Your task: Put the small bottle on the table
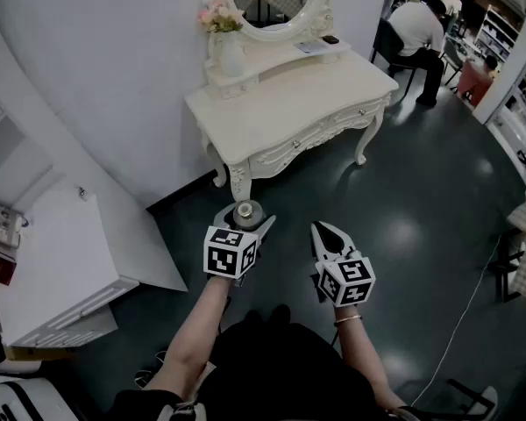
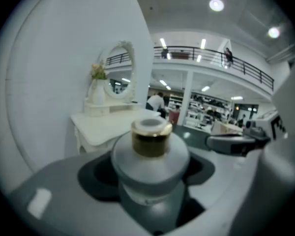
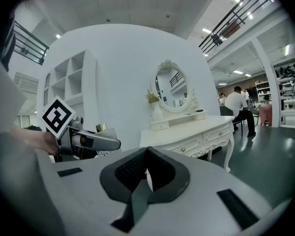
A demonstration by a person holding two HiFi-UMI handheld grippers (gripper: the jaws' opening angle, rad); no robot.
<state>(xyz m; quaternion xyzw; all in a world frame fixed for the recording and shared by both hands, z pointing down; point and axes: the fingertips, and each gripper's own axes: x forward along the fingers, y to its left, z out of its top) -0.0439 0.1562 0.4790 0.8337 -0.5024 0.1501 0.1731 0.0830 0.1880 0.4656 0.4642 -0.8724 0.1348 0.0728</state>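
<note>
The small bottle [image 1: 246, 210], frosted grey with a gold cap, sits upright between the jaws of my left gripper [image 1: 245, 217], which is shut on it. In the left gripper view the small bottle [image 2: 150, 156] fills the middle, both jaws pressing its body. It hangs over the dark floor, just in front of the cream dressing table [image 1: 289, 103] and short of its front edge. My right gripper [image 1: 326, 233] is beside the left one, shut with nothing in it; its pads meet in the right gripper view [image 3: 146, 168]. From there the left gripper [image 3: 88, 141] appears at the left.
On the dressing table stand an oval mirror [image 1: 276, 7] and a vase of flowers [image 1: 228, 46] at the back. A white cabinet [image 1: 61, 270] is at the left. A person [image 1: 421, 33] sits at the far right. A cable [image 1: 460, 323] lies on the floor.
</note>
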